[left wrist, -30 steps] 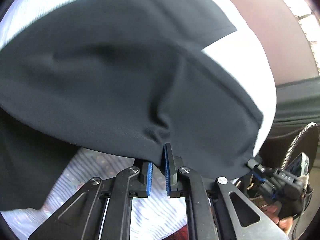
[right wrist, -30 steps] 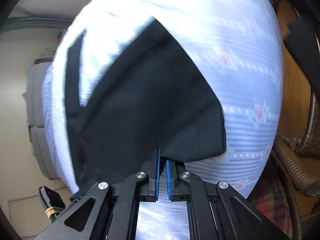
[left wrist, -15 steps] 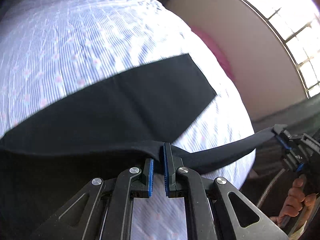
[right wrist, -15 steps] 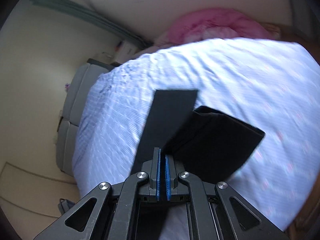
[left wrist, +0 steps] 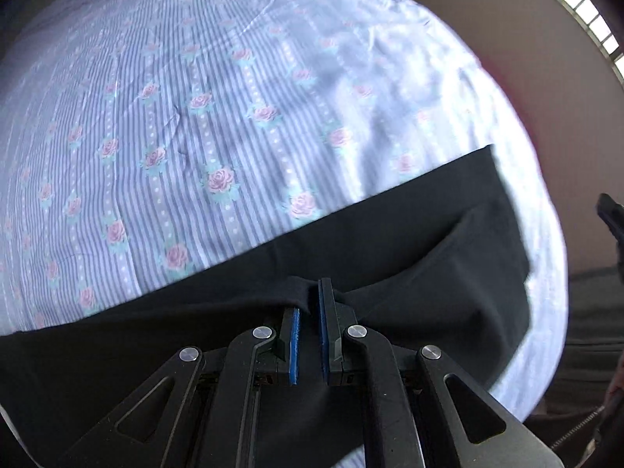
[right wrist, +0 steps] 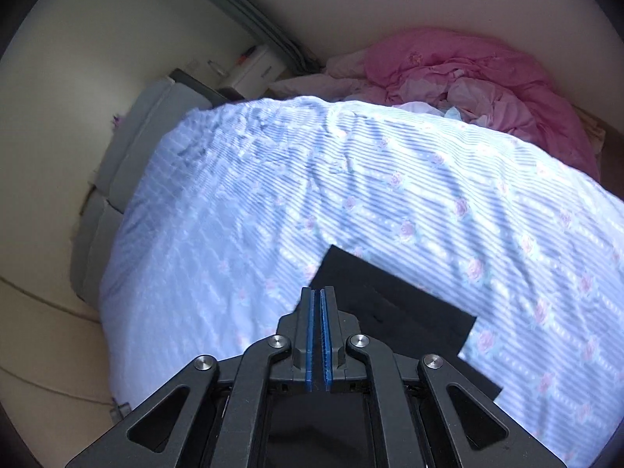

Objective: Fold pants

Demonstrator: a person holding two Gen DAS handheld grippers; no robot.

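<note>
A: Left wrist view: left gripper (left wrist: 310,312) has its blue pads (left wrist: 293,345) pressed nearly together, pinching a bunched fold of the black pants (left wrist: 390,249). Cloth sits between the pads and drapes over the tips.

B: Where's the rest of the garment?

A: It spreads as a dark band across the lower frame, from the left edge to a squared end at right. It lies on the striped rose-print bedsheet (left wrist: 218,124). One layer overlaps another to the right of the pads.

B: Right side?

A: Right gripper (right wrist: 320,304) has its pads closed flat against each other. The pants (right wrist: 390,304) lie behind and under the tips, but the grip point is hidden, so I can't confirm cloth in the jaws from this view.

B: Surroundings?

A: Open bedsheet (right wrist: 273,195) ahead of both tools. Pink bedding pile (right wrist: 468,78) sits at the far end of the bed, well apart from the pants. Grey padded headboard (right wrist: 128,156) runs along the bed's left side. In the left view a wall and window panes (left wrist: 581,4) show at upper right, with a black object (left wrist: 612,214) at the right edge, too cropped to identify.
</note>
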